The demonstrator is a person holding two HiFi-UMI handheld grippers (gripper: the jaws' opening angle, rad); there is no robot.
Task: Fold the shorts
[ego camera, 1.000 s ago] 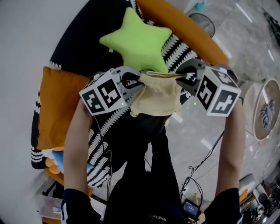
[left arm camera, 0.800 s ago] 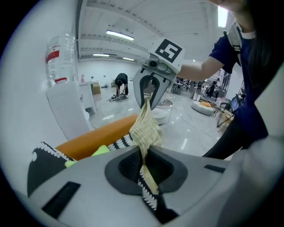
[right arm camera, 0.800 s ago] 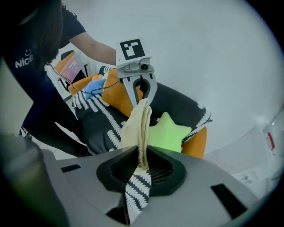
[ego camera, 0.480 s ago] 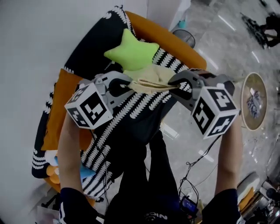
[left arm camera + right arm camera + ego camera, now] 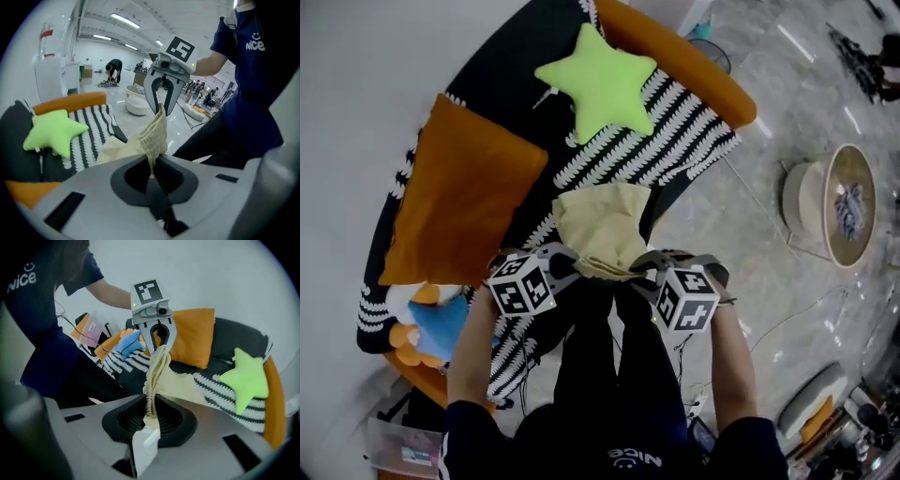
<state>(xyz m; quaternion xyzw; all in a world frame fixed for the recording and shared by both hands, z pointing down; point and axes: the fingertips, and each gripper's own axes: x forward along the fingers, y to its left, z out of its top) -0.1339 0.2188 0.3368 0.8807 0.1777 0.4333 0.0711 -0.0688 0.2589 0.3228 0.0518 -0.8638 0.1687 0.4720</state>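
now that the left gripper (image 5: 564, 270) and right gripper (image 5: 639, 274), both pinching the shorts (image 5: 600, 225), have pulled back, the cloth drapes over the sofa (image 5: 675, 58) edge, probably ready to fold.

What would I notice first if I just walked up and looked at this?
Probably the bright green star cushion at the far end of the black sofa, with a big orange cushion to its left. Nearer the person, the cream shorts spread onto the sofa, their near edge pinched by the left gripper and the right gripper.
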